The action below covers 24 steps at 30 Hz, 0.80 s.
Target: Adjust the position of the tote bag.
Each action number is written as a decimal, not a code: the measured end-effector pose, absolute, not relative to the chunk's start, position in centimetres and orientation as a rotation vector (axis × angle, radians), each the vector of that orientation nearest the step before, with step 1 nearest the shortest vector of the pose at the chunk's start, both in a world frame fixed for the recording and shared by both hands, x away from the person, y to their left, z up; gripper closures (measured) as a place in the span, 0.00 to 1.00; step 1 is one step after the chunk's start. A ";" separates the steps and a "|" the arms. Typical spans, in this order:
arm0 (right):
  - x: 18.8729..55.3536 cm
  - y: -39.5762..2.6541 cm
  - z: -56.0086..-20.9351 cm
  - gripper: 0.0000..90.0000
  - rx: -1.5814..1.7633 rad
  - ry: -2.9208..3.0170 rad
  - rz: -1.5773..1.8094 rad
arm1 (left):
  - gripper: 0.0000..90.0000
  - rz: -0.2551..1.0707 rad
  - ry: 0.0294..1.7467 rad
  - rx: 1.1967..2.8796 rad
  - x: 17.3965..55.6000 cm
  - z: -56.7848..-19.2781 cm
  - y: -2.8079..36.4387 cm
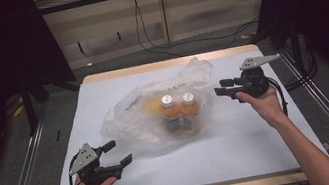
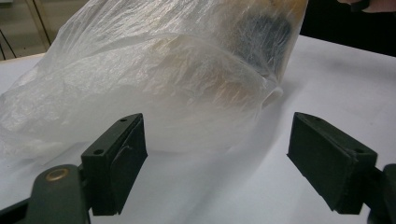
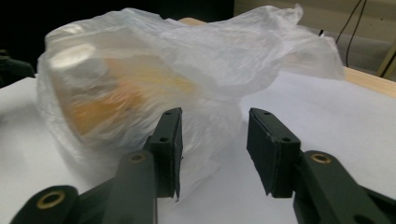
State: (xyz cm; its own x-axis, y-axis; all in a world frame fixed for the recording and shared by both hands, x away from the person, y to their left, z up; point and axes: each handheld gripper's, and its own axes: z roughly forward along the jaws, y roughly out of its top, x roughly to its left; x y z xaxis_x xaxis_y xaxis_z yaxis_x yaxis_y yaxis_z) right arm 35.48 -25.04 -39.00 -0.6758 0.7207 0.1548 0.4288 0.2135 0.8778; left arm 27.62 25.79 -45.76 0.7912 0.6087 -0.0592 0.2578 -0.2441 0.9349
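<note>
- High view: a clear plastic bag [image 1: 156,114] lies in the middle of the white table [image 1: 244,155], with two orange bottles [image 1: 180,112] with white caps inside it, side by side. The left gripper [image 1: 118,153] rests near the table's front left, its jaws spread wide and empty, pointing at the bag. The right gripper [image 1: 222,88] is held just beside the bag's right edge, jaws partly apart.
- Left gripper view: the bag [image 2: 154,79] lies just ahead of the two wide-set jaws, and nothing is between them.
- Right gripper view: the jaws stand at a middling gap with nothing pressed between them; the bag [image 3: 154,88] and its blurred orange contents lie close ahead, left of centre.
</note>
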 end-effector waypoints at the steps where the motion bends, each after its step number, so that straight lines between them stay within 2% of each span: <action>1: 35.8 -25.0 -38.8 0.61 1.086 2.204 1.439 | 0.21 0.369 0.660 1.819 27.7 -45.8 25.8; 12: 39.4 -24.6 -37.0 0.54 1.087 2.197 1.388 | 0.20 0.385 0.684 1.820 27.7 -45.8 26.2; 24: 43.0 -23.8 -36.6 0.47 1.110 2.227 1.314 | 0.19 0.375 0.680 1.816 27.5 -45.8 26.2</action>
State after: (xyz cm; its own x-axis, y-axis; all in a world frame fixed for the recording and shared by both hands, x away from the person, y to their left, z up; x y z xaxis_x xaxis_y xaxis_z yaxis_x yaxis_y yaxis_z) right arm 42.96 -23.82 -36.56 -0.6440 0.7579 0.1040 0.4573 0.2724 0.8465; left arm 27.53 26.20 -45.78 0.7847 0.6155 -0.0736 0.2668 -0.2282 0.9363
